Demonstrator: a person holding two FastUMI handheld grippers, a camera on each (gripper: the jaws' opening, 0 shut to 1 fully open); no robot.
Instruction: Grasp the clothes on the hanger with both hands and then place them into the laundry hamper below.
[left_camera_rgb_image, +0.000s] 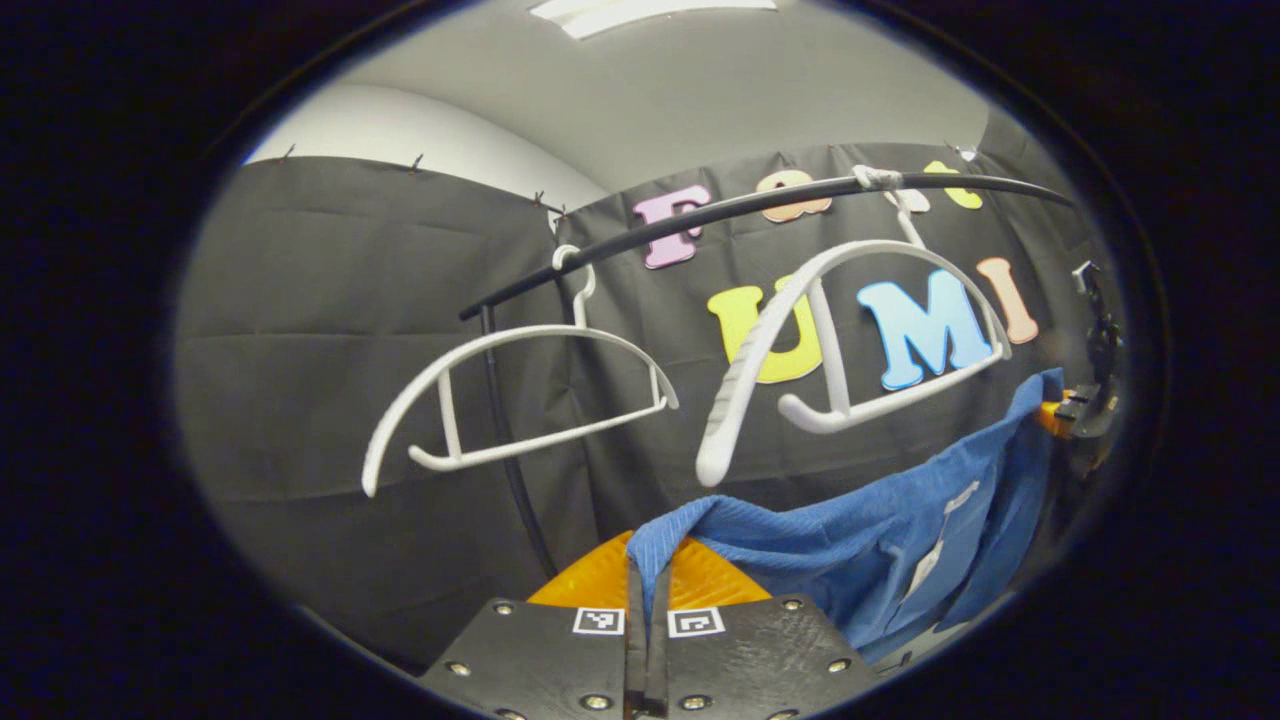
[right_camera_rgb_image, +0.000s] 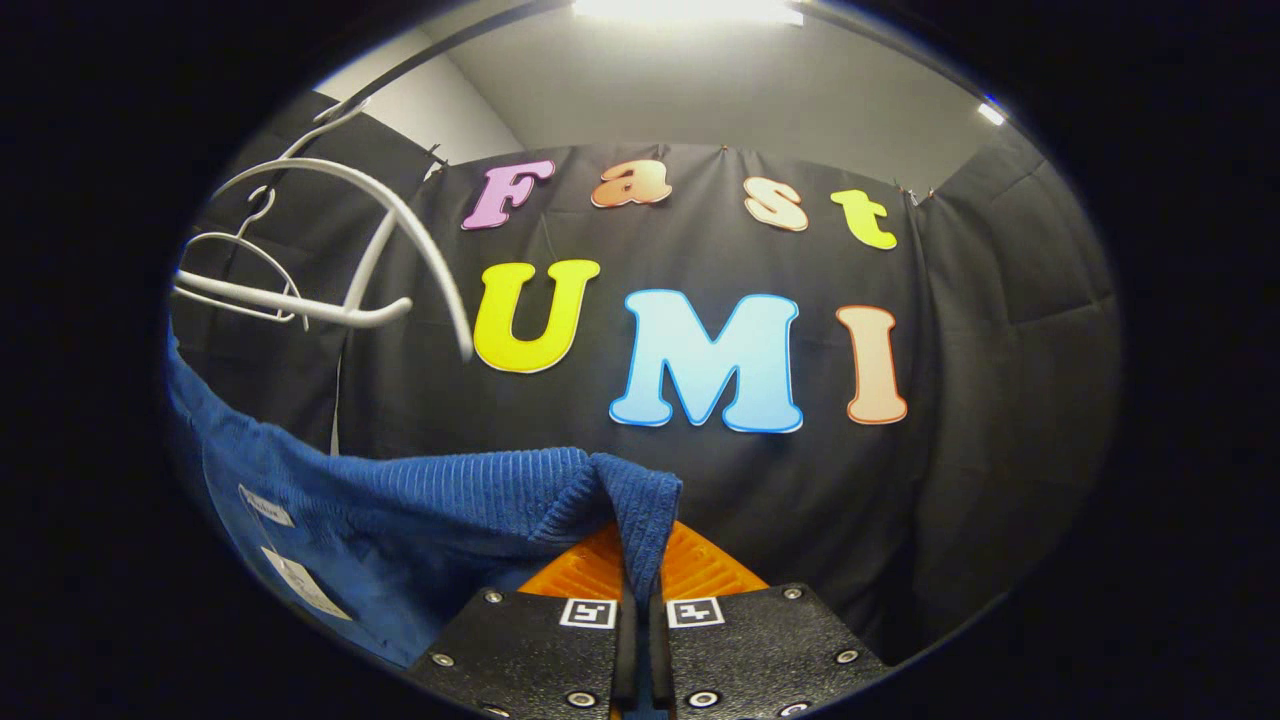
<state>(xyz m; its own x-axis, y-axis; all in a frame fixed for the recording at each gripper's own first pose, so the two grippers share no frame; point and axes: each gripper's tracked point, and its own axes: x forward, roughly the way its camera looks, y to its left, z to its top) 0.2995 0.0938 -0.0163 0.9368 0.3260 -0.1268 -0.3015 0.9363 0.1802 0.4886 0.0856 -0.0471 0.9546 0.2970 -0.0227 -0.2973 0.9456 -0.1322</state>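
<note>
step in hand, as judged: the garment is off the hanger and held between both grippers; the lowering into the hamper is not yet done.

left gripper (left_camera_rgb_image: 648, 590): jaws clenched on a fold of the blue garment (left_camera_rgb_image: 880, 540); the cloth rises out of the closed jaws, drapes over them and runs off to the far edge of the left gripper view, where the other gripper (left_camera_rgb_image: 1075, 410) pinches its far end.

right gripper (right_camera_rgb_image: 640, 590): jaws likewise clamped on a corner of the blue garment (right_camera_rgb_image: 400, 500), which hangs away to the side with two white tags showing.

two white hangers on the black rail (left_camera_rgb_image: 700, 222): the near hanger (left_camera_rgb_image: 850, 340) and the far hanger (left_camera_rgb_image: 520, 400) both hang bare, above the cloth and apart from it.

next move calls for: both hands descending together, cloth kept slack between them and clear of the hanger ends, then letting go over the hamper. the hamper's position cannot be told here.
</note>
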